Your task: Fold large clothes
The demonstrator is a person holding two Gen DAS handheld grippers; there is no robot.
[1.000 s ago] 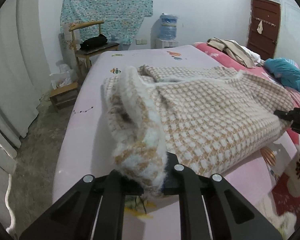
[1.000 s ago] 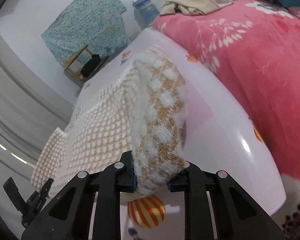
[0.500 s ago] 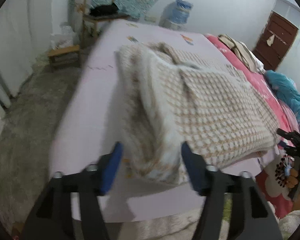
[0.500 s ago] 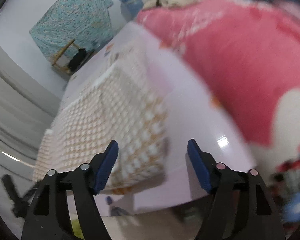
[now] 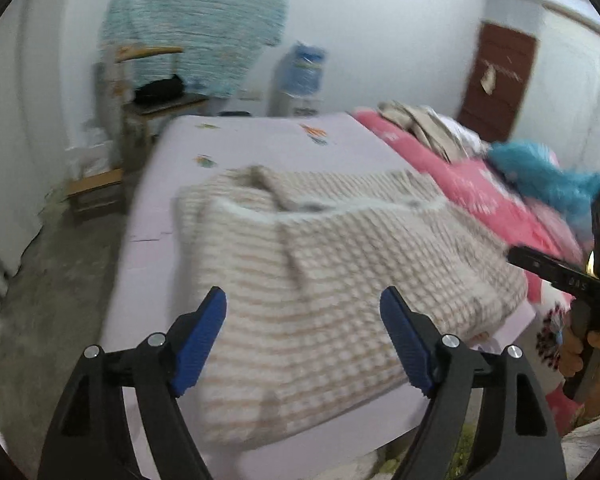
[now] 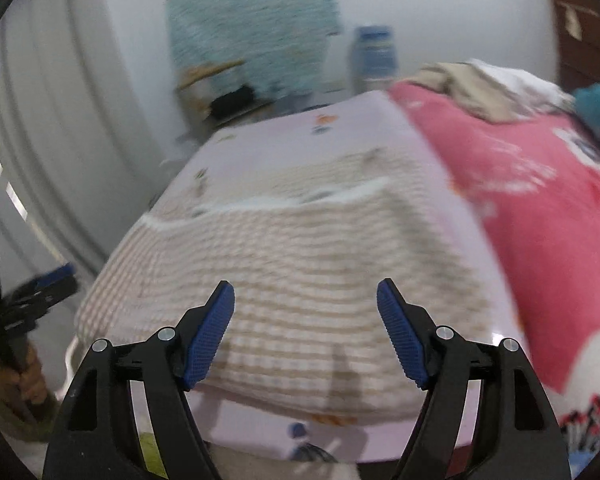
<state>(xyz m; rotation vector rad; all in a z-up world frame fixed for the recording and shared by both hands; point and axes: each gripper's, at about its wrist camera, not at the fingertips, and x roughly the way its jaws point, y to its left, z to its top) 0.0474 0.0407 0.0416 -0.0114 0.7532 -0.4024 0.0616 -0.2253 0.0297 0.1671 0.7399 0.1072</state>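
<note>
A large beige-and-white checked knit garment (image 5: 332,280) lies folded on the pale pink bed (image 5: 260,140); it also shows in the right wrist view (image 6: 308,264). My left gripper (image 5: 304,340) is open and empty, held just above the garment's near edge. My right gripper (image 6: 305,332) is open and empty, also over the near edge. The right gripper shows at the right edge of the left wrist view (image 5: 564,276). The left gripper shows at the left edge of the right wrist view (image 6: 32,296).
A bright pink blanket (image 6: 540,200) covers the bed's right half, with beige clothes (image 5: 424,124) and a blue garment (image 5: 540,176) piled on it. A wooden chair (image 5: 152,84), a water dispenser (image 5: 304,76) and a low stool (image 5: 96,192) stand by the far wall.
Both grippers have opened and let go of the garment's corners. The garment has dropped flat onto the bed. Both grippers have drawn back toward the near edge.
</note>
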